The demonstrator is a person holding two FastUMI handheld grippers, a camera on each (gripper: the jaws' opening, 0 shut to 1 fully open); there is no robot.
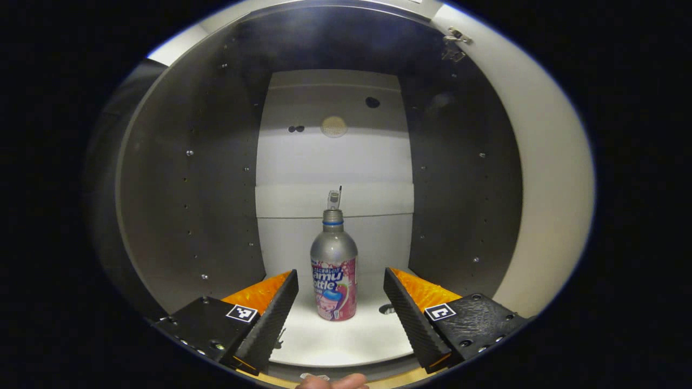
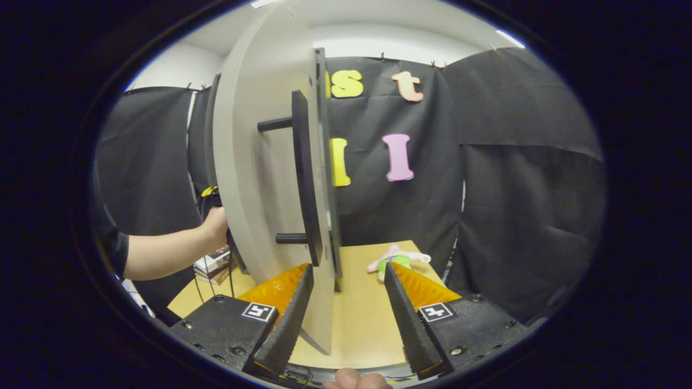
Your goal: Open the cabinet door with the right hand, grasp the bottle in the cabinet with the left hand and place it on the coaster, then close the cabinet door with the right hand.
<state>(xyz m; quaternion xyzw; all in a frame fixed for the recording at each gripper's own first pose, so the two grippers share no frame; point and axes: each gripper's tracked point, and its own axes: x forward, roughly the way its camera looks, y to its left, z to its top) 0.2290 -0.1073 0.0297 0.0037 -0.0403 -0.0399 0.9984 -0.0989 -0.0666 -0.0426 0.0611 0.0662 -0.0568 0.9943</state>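
Fingers of the left gripper stand wide apart and hold nothing in the left gripper view, aimed into the open cabinet. One bottle stands upright on the cabinet's white floor, centred between the two fingers but farther in, touching neither. It looks like a slim metal bottle with a printed sleeve: probably stiff, light if empty, and smooth enough to slip. The broad lower body, over the sleeve, seems the best place to take hold; the narrow neck and cap would give less purchase. A tall, thin shape like this may tip if nudged off-centre.

In the right gripper view, the right gripper also stands wide apart, gripping nothing. The single cabinet door is swung open and seen nearly edge-on, with one black bar handle on two posts. Its lower edge sits just beside the gripper's left finger. A person's hand reaches behind the door. On the table lies one small pink and green item; whether it is the coaster cannot be told.
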